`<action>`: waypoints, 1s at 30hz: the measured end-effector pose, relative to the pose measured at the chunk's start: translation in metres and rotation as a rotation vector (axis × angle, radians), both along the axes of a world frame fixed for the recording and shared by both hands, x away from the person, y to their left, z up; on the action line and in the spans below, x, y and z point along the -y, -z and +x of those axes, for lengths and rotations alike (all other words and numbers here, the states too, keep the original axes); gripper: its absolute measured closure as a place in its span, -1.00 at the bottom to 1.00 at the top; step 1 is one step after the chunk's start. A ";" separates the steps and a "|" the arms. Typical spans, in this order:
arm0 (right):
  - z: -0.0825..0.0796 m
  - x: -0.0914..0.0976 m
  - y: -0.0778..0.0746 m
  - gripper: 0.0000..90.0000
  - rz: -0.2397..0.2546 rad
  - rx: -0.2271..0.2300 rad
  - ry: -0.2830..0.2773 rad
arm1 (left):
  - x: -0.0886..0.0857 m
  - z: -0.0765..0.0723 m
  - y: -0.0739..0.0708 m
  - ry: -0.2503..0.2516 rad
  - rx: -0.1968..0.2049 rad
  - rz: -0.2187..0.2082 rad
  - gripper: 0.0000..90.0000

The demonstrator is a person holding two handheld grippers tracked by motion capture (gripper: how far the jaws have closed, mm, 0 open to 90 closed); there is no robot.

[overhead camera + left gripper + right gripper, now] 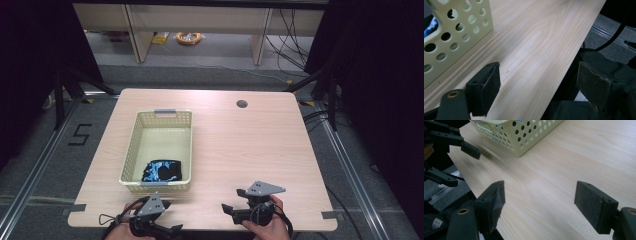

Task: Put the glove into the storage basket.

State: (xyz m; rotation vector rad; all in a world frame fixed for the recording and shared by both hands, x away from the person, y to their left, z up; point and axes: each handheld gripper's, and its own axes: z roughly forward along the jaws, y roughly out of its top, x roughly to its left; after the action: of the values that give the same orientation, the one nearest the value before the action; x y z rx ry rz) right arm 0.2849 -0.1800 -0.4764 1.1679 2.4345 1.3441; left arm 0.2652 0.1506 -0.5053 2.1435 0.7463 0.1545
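High view above table (240, 150), gripper views low, close, sharing basket (162, 150) corner

Right gripper (539, 202), jaws spread wide above the wooden bench (564, 165); a perforated yellow basket (521, 132) stands beyond, the left gripper (461, 160) nearby.

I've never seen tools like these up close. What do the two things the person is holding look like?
Each hand-held gripper, left and right, is black, with two blocky jaws faced with dark flat pads. A grey three-cornered plate with small holes sits on top of each. Brass-coloured rivets mark the jaw arms, and thin black cables trail off.
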 end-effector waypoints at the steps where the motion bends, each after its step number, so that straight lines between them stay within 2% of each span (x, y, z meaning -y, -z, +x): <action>1: 0.000 0.001 0.002 -0.43 0.006 0.010 -0.015 | 0.000 0.000 0.000 0.001 -0.001 0.002 -0.58; 4: -0.002 0.002 0.003 -0.43 0.012 0.002 -0.016 | -0.001 0.000 0.000 0.007 0.002 0.021 -0.58; 5: -0.002 0.002 0.003 -0.43 0.012 0.002 -0.016 | -0.002 0.001 0.001 0.022 0.016 0.030 -0.58; 9: -0.005 0.003 0.004 -0.43 0.011 -0.003 -0.013 | -0.002 0.000 0.001 0.017 0.018 0.027 -0.59; 10: -0.007 0.004 0.006 -0.44 0.001 -0.001 -0.015 | -0.003 0.000 0.001 0.025 0.017 0.040 -0.59; 11: -0.008 0.004 0.006 -0.44 0.005 -0.012 -0.010 | -0.002 -0.001 0.002 0.011 0.010 0.025 -0.59; 12: -0.008 0.004 0.006 -0.44 0.005 -0.012 -0.010 | -0.003 0.000 0.002 0.019 0.018 0.035 -0.59; 13: -0.011 0.004 0.006 -0.44 0.005 -0.033 0.009 | -0.003 0.000 0.002 0.019 0.021 0.036 -0.59; 14: -0.009 0.006 0.007 -0.44 0.002 -0.002 -0.016 | -0.003 -0.001 0.002 0.019 0.020 0.038 -0.59; 16: -0.012 0.007 0.008 -0.44 -0.016 -0.006 -0.007 | -0.003 -0.001 0.003 0.016 0.027 0.039 -0.59; 17: -0.014 0.007 0.010 -0.44 -0.001 -0.012 -0.008 | -0.002 -0.003 0.003 0.007 0.013 0.013 -0.59; 19: -0.015 0.008 0.009 -0.44 -0.021 -0.008 -0.007 | -0.001 -0.005 0.003 -0.005 -0.002 0.009 -0.59; 20: -0.016 0.009 0.010 -0.44 -0.027 -0.007 -0.007 | -0.003 -0.004 0.003 0.005 0.004 0.034 -0.59; 22: -0.017 0.011 0.010 -0.44 -0.025 -0.008 -0.008 | -0.002 -0.005 0.004 0.008 0.016 0.023 -0.59; 24: -0.019 0.013 0.010 -0.44 -0.021 -0.015 -0.009 | -0.003 -0.006 0.004 0.008 0.002 0.036 -0.59; 26: -0.020 0.014 0.011 -0.44 -0.026 -0.017 -0.011 | -0.002 -0.009 0.004 0.004 -0.003 0.018 -0.59; 27: -0.021 0.015 0.012 -0.45 -0.027 -0.001 -0.012 | -0.003 -0.008 0.004 0.018 0.017 0.040 -0.59; 28: -0.021 0.015 0.012 -0.45 -0.027 -0.001 -0.012 | -0.003 -0.008 0.004 0.023 0.021 0.042 -0.59; 30: -0.023 0.016 0.011 -0.45 -0.031 -0.019 -0.012 | -0.003 -0.009 0.004 0.019 0.025 0.049 -0.59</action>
State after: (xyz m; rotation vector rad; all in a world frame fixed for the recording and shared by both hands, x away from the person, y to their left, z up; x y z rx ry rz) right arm 0.2620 -0.1958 -0.4878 1.1656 2.4698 1.2991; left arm 0.2562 0.1541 -0.5093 2.1905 0.7148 0.1909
